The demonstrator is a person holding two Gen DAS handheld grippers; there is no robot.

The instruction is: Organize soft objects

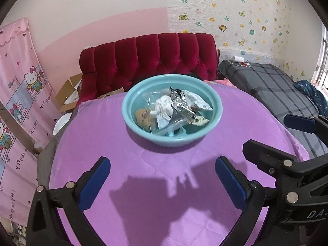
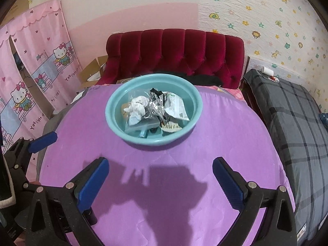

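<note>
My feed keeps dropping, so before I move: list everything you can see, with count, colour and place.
bowl: one, teal, centre of table
wrappers: several, silver, white, brown, clear, piled in bowl
crumpled tissue: one, white, atop pile
cloth: one, purple, covering table
headboard: one, red, behind table
bed: one, grey plaid, right
curtain: one, pink, left
cardboard box: one, brown, left of headboard
left gripper: open, empty
right gripper: open, empty
</note>
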